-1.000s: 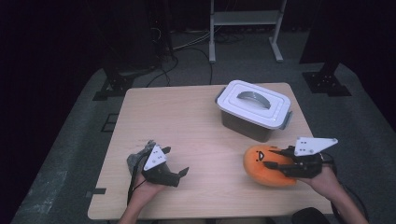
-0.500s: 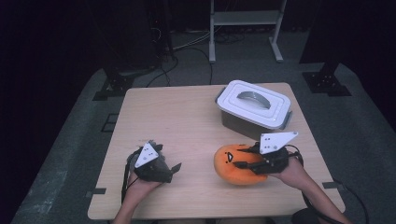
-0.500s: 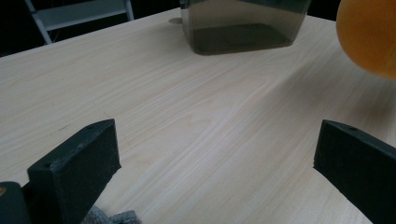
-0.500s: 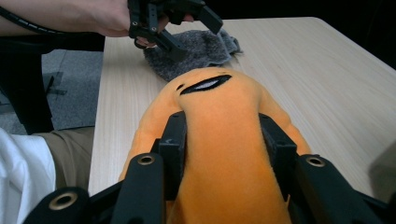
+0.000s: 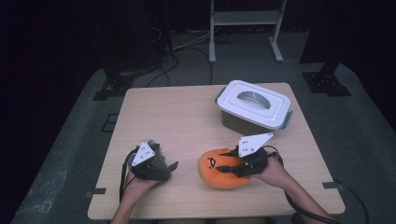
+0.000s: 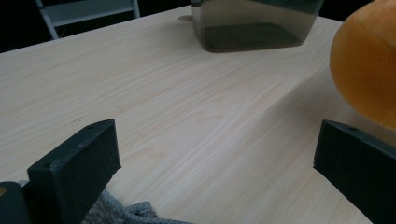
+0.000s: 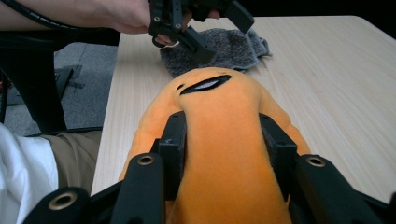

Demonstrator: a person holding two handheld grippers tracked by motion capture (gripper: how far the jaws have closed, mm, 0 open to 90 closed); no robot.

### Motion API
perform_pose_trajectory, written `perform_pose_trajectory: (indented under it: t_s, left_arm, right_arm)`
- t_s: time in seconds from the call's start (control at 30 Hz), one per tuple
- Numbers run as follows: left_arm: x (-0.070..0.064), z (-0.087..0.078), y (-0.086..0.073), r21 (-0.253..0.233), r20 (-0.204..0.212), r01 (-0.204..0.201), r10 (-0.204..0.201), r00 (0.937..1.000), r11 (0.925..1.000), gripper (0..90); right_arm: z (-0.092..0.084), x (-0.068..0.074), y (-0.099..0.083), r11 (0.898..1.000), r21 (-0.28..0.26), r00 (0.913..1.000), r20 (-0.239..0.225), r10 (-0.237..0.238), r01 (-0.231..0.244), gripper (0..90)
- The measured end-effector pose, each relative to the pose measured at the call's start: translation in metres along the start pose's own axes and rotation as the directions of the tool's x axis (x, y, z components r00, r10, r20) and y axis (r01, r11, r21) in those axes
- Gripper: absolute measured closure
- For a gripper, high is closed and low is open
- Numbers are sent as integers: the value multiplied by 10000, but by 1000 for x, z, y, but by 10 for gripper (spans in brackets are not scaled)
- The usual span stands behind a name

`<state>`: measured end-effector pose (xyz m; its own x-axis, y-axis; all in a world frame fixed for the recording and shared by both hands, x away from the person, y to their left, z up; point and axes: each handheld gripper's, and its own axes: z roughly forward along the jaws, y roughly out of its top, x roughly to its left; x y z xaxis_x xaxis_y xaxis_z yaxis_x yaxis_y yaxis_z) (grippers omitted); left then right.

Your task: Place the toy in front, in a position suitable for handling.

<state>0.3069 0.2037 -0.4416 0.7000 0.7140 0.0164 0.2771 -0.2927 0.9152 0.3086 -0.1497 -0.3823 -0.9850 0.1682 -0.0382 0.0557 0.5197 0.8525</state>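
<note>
**Inspector:** Your right gripper (image 5: 232, 164) is clamped on the orange plush toy (image 5: 216, 169); in the right gripper view both jaws press into its soft body. The toy sits on the desk (image 5: 177, 116), in front of the lidded grey container (image 5: 253, 107) and well apart from it, on your side.

**Operator:** And my left?

**Inspector:** Your left gripper (image 6: 217, 154) stands with jaws wide apart and nothing between them, above a grey cloth (image 7: 219, 49) that lies to the left of the toy, far from the container.

**Operator:** How far along am I?

**Inspector:** By my judgement, early. The toy is secured, but the container's lid is still on and nothing has gone in. Opening it and placing the toy appear to remain, if that is the aim.

**Operator:** What has changed?

**Inspector:** A second ago the toy lay further right, nearly below the container's right end. You have slid it leftward, toward the cloth. Your left hand has barely shifted, and the container has not moved.
</note>
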Motion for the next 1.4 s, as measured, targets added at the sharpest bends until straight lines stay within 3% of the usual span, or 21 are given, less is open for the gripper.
perform_pose_trajectory:
  t_s: [0.3,0.6,0.73,0.87,1.07,1.1,1.2,1.23,1.4]
  left_arm:
    - [4,-2,-1,-29,-50,125,-125,9999,9999,0]
    - [4,-1,-2,28,-4,90,-90,10000,10000,0]
    - [4,0,-3,90,40,88,-89,10000,9999,0]
    - [4,0,-3,141,96,24,-25,10000,9999,0]
    - [3,1,-3,192,224,-118,114,9997,9997,0]
    - [3,1,-3,229,271,-229,223,9994,9995,0]
    - [2,1,-3,230,414,-484,474,9980,9986,41]
    - [2,1,-1,412,715,-582,551,9959,9975,42]
    - [4,-1,0,688,1029,-1023,950,9901,9924,99]
  right_arm:
    - [24,-2,-5,9996,273,9997,-250,-86,92,591]
    - [43,1,-21,9984,570,9994,-340,-50,69,554]
    - [41,0,-26,9989,145,9981,-416,448,-442,372]
    - [32,1,-26,9970,-179,9967,-329,748,-754,281]
    - [11,0,-36,9940,-620,9959,-83,897,-900,272]
    - [6,-2,-42,9910,-732,9936,23,1126,-1121,272]
    - [4,-3,-47,9908,-733,9932,148,1153,-1139,272]
    - [4,-2,-48,9903,-784,9930,190,1162,-1143,274]
    - [8,-1,-46,9933,-672,9951,233,960,-942,282]
